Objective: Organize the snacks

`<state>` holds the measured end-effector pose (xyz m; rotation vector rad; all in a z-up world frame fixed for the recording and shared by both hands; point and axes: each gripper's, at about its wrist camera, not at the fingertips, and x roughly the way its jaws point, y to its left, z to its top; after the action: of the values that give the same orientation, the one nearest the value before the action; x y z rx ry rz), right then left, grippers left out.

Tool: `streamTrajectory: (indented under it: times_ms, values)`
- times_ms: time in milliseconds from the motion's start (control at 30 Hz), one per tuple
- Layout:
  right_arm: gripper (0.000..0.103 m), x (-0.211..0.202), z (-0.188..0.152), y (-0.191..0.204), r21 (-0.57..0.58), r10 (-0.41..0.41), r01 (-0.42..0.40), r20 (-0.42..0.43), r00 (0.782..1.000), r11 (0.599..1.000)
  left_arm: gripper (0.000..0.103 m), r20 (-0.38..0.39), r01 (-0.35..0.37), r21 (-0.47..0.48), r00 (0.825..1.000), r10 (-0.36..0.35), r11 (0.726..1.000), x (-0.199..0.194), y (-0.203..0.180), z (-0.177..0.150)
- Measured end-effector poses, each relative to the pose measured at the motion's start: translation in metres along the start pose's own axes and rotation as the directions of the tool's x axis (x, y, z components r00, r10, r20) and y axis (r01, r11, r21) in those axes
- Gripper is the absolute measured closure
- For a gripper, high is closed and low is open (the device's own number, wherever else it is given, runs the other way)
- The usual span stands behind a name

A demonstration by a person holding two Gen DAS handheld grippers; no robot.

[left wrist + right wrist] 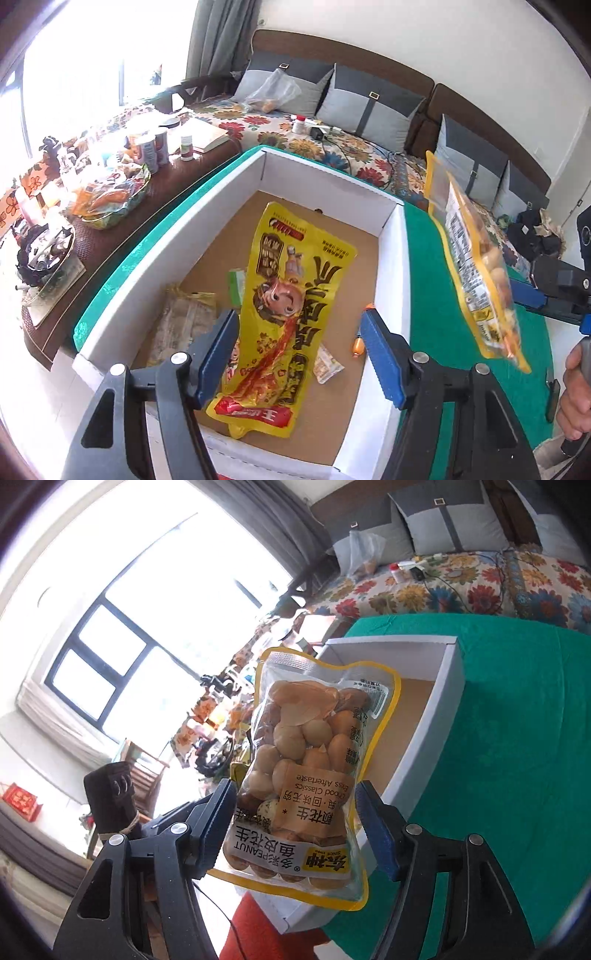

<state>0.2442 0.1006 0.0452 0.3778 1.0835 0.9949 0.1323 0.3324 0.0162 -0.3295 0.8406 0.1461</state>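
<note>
Peanut bag [306, 775], clear with yellow border, sits clamped in my right hand-held gripper [295, 827]; left hand-held gripper [299, 354] hangs open above the box [177, 236].

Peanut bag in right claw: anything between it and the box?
Nothing visible. The peanut bag hangs in the air in the right claw, just outside the box's right wall. The box is open-topped. The left claw hovers open over its near end, above the yellow pouch.

1. Yellow spicy-strip packet [284, 314]: flat, lengthwise on the cardboard floor of the white box [393, 258].
2. Clear, yellow-edged peanut bag [306, 771]: upright, aloft, right of the box.
</note>
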Motion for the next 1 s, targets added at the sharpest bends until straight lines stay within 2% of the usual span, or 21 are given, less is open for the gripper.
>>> streamTrajectory:
  times_ms: [67, 133, 200, 233, 267, 300, 333, 400, 433, 467, 500, 533, 600, 633, 700, 733, 767, 800, 867, 967, 1000]
  values:
    - [0.027, 0.011, -0.002, 0.002, 0.008, 0.005, -0.004, -0.053, 0.999, 1.0, 0.03, -0.007, -0.047, -0.052, 0.999, 0.047, 0.998, 0.003, 0.02, -0.009]
    - [0.027, 0.002, -0.011, -0.005, -0.006, -0.023, 0.023, -0.033, 0.999, 1.0, 0.028, -0.01, -0.033, -0.091, 0.999, 0.032, 0.995, 0.007, 0.028, -0.02]
    - [0.027, -0.012, -0.021, -0.024, -0.031, -0.101, 0.101, 0.001, 0.995, 0.994, 0.027, -0.011, 0.008, -0.101, 1.0, -0.009, 0.995, 0.008, 0.021, -0.032]
    - [0.026, -0.02, -0.029, -0.039, -0.048, -0.159, 0.16, 0.019, 0.987, 0.986, 0.027, -0.014, 0.033, -0.094, 0.999, -0.034, 0.995, 0.01, 0.013, -0.036]
    - [0.025, -0.029, -0.036, -0.057, -0.072, -0.238, 0.24, 0.041, 0.97, 0.968, 0.027, -0.016, 0.061, -0.079, 0.998, -0.063, 0.995, 0.011, -0.002, -0.038]
    - [0.022, -0.036, -0.049, -0.079, -0.098, -0.329, 0.334, 0.064, 0.942, 0.938, 0.026, -0.014, 0.091, -0.06, 0.996, -0.092, 0.994, 0.009, -0.019, -0.041]
    - [0.022, -0.044, -0.067, -0.102, -0.118, -0.423, 0.431, 0.082, 0.902, 0.895, 0.024, -0.012, 0.123, -0.039, 0.992, -0.124, 0.992, 0.007, -0.036, -0.045]
    - [0.023, -0.064, -0.111, -0.158, -0.124, -0.625, 0.634, 0.108, 0.773, 0.763, 0.022, -0.025, 0.193, 0.016, 0.981, -0.192, 0.981, 0.008, -0.076, -0.054]
    - [0.023, -0.08, -0.134, -0.184, -0.102, -0.686, 0.695, 0.108, 0.719, 0.712, 0.02, -0.041, 0.227, 0.052, 0.974, -0.225, 0.973, 0.008, -0.098, -0.059]
    - [0.023, -0.099, -0.155, -0.212, -0.063, -0.729, 0.736, 0.098, 0.677, 0.674, 0.019, -0.061, 0.255, 0.092, 0.966, -0.25, 0.962, 0.012, -0.122, -0.063]
    - [0.024, -0.119, -0.173, -0.232, -0.024, -0.76, 0.764, 0.09, 0.644, 0.645, 0.016, -0.083, 0.281, 0.134, 0.959, -0.272, 0.95, 0.016, -0.146, -0.069]
    - [0.024, -0.141, -0.188, -0.25, 0.013, -0.79, 0.792, 0.091, 0.607, 0.61, 0.012, -0.109, 0.306, 0.175, 0.951, -0.291, 0.936, 0.023, -0.169, -0.077]
    - [0.023, -0.18, -0.207, -0.274, 0.068, -0.843, 0.842, 0.102, 0.527, 0.535, 0.011, -0.182, 0.349, 0.243, 0.933, -0.311, 0.905, 0.041, -0.213, -0.095]
    - [0.023, -0.196, -0.213, -0.284, 0.092, -0.862, 0.859, 0.109, 0.495, 0.504, 0.011, -0.222, 0.367, 0.265, 0.923, -0.314, 0.892, 0.053, -0.233, -0.105]
    - [0.023, -0.218, -0.219, -0.3, 0.131, -0.887, 0.878, 0.112, 0.448, 0.46, 0.011, -0.289, 0.416, 0.292, 0.897, -0.335, 0.861, 0.075, -0.268, -0.125]
    - [0.023, -0.225, -0.221, -0.307, 0.146, -0.895, 0.884, 0.107, 0.433, 0.444, 0.011, -0.321, 0.43, 0.301, 0.886, -0.334, 0.851, 0.086, -0.284, -0.135]
    - [0.023, -0.229, -0.222, -0.313, 0.161, -0.899, 0.885, 0.098, 0.426, 0.437, 0.011, -0.349, 0.435, 0.312, 0.88, -0.323, 0.845, 0.096, -0.299, -0.144]
    - [0.023, -0.232, -0.224, -0.32, 0.177, -0.898, 0.88, 0.091, 0.431, 0.441, 0.011, -0.372, 0.437, 0.324, 0.875, -0.311, 0.839, 0.104, -0.312, -0.152]
    - [0.023, -0.234, -0.226, -0.324, 0.217, -0.891, 0.864, 0.087, 0.446, 0.454, 0.011, -0.396, 0.436, 0.353, 0.871, -0.289, 0.828, 0.117, -0.333, -0.164]
    - [0.023, -0.237, -0.237, -0.33, 0.274, -0.877, 0.835, 0.095, 0.471, 0.478, 0.011, -0.409, 0.421, 0.384, 0.875, -0.258, 0.822, 0.132, -0.353, -0.172]
    - [0.022, -0.238, -0.24, -0.332, 0.291, -0.867, 0.82, 0.086, 0.491, 0.493, 0.011, -0.409, 0.418, 0.388, 0.877, -0.252, 0.822, 0.136, -0.359, -0.174]
